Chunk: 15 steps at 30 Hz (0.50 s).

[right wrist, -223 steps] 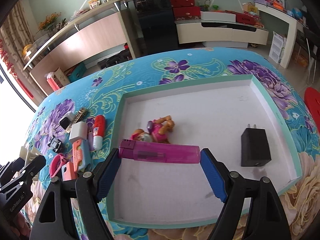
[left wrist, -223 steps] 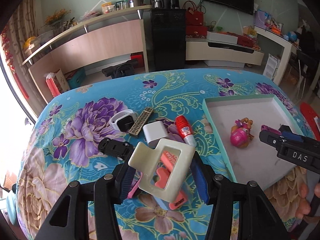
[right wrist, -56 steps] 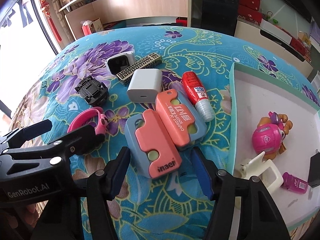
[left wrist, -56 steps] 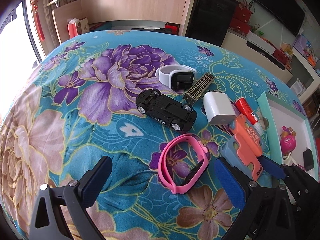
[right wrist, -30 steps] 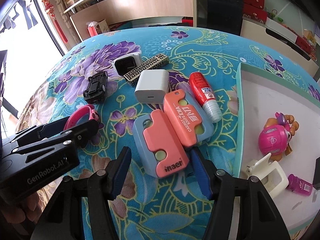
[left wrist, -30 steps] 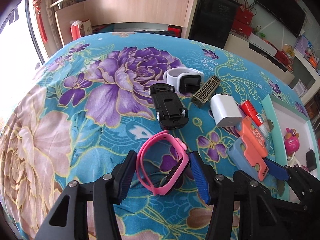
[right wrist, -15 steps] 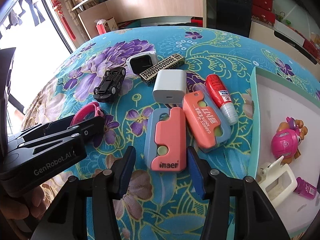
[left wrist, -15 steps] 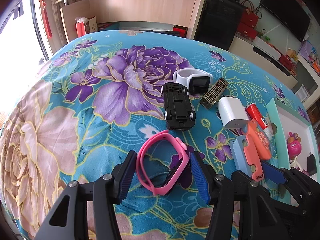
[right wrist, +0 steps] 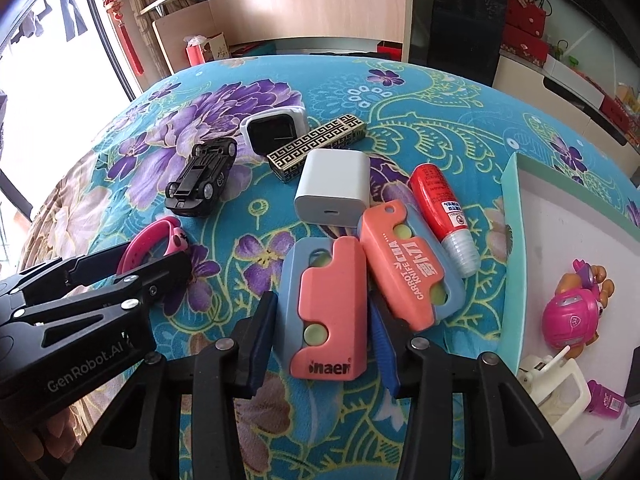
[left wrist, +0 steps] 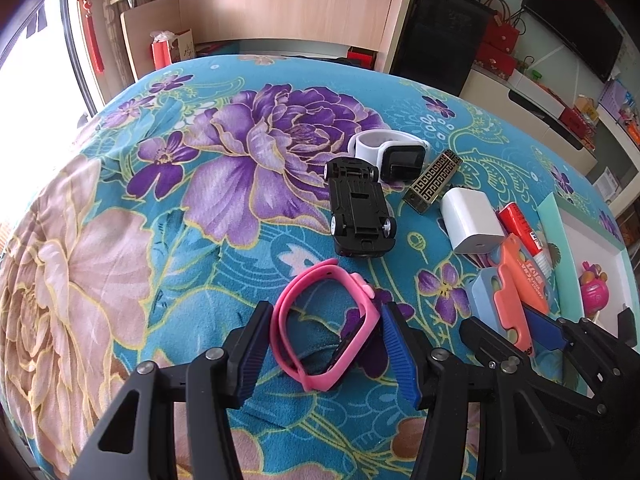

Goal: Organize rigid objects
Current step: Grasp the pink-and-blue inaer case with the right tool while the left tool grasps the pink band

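Ribbed blue left fingers (left wrist: 260, 354) pinch pink rubbery watch band (left wrist: 326, 322); right fingers (right wrist: 262, 334) clamp (blocky) coral-blue knife toy (right wrist: 326, 310).

The tabletop (left wrist: 192, 280) wears turquoise cloth printed with purple and pale pink flowers. On it lie a bright pink rubber wristband (left wrist: 326, 326), a glossy black toy car (left wrist: 360, 216), a plain white charger cube (right wrist: 333, 188), a black bar with gold key-pattern (right wrist: 318, 152), a red glue tube (right wrist: 442, 212) and two coral-and-blue plastic knife toys (right wrist: 332, 308). Black tongs (right wrist: 324, 340) carry blue pads (right wrist: 262, 332).
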Motion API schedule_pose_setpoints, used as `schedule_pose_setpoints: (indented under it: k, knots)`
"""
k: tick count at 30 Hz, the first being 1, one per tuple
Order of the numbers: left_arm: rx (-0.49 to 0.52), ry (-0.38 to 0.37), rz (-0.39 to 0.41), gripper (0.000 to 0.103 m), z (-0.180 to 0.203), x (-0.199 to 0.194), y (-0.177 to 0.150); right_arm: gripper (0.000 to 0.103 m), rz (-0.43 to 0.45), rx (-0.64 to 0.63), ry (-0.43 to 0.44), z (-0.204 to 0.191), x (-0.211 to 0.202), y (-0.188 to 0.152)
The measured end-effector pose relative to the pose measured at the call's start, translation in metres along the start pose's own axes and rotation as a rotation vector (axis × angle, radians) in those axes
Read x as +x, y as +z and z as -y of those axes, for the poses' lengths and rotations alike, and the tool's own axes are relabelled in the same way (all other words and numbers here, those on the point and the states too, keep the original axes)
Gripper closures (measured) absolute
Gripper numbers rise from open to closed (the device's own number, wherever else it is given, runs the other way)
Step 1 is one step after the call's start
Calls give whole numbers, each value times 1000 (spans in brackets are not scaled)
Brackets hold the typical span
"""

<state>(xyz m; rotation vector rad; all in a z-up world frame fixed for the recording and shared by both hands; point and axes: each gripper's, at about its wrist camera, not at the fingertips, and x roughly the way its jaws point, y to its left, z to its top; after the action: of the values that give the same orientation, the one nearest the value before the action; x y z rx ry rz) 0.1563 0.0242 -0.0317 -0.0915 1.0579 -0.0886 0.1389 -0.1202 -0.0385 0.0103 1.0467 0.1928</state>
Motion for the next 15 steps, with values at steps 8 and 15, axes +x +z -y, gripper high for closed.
schedule_pose_setpoints:
  k: [8, 15]
  knots:
    - [16, 11, 12, 45, 2, -3, 0, 59, 7, 10, 4, 1, -1, 0]
    - [31, 22, 64, 46, 5, -18, 4, 59, 12, 34, 38, 5, -8, 0]
